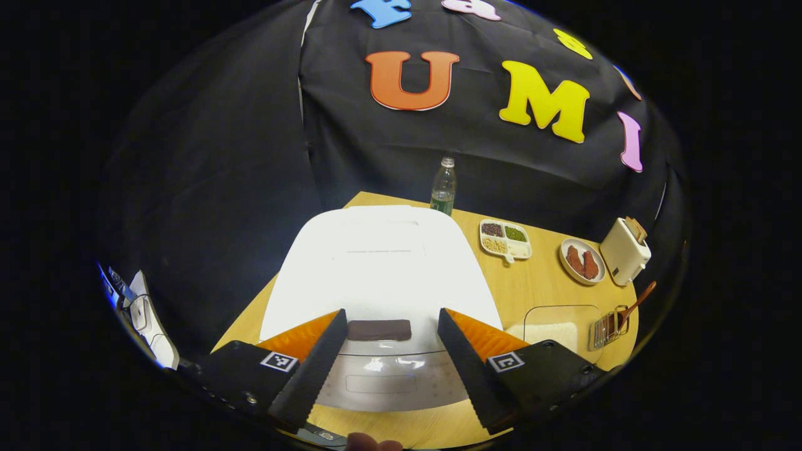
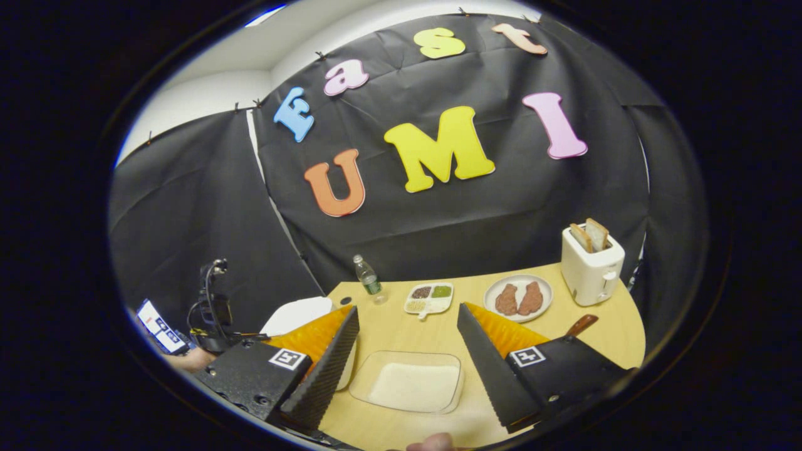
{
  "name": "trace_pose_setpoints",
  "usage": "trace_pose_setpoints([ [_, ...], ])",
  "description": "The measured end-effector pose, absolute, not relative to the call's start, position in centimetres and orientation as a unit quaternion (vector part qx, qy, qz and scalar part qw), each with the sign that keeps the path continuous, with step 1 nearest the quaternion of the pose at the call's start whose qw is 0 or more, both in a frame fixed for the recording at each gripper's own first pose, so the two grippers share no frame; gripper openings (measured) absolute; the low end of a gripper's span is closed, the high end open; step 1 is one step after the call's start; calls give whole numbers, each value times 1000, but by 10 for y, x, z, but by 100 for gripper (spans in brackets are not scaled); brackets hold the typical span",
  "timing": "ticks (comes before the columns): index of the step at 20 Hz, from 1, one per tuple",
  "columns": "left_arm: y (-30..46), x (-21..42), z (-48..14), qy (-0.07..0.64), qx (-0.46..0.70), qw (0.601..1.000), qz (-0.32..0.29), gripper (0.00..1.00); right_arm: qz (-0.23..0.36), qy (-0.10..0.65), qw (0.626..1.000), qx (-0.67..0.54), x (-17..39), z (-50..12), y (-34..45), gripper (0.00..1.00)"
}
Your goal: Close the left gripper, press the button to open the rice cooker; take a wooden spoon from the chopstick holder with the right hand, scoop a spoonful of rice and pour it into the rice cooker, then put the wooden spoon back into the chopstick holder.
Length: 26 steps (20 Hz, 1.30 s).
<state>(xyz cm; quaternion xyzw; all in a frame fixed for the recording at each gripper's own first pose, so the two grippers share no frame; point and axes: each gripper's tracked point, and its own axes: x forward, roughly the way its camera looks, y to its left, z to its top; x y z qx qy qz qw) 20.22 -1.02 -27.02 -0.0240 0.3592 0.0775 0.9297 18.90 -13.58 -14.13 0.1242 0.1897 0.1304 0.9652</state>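
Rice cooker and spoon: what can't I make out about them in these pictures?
- Rice cooker, left gripper view: lid glare washes out detail; the left gripper fingers cover the front corners.
- Wooden spoon: its bowl is hidden inside the chopstick holder.
- Right gripper view: the right gripper finger hides most of the spoon.

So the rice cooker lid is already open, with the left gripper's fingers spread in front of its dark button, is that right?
Not quite: the rice cooker lid is closed, lying flat. The left gripper view shows this. The left gripper does have its fingers spread in front of the dark button.
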Motion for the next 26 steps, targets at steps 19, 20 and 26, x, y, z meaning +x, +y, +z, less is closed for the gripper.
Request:
trace_pose_setpoints([
  [19,-83,19,-13,62,9,997,-51,94,-28,33,999,22,12,-34,-119,97],
  [20,-84,8,-7,52,11,997,-55,94,-31,29,999,19,-2,-33,-114,96],
  [26,-82,-29,0,35,17,998,-56,94,-41,11,999,-13,-62,-33,-90,100],
])
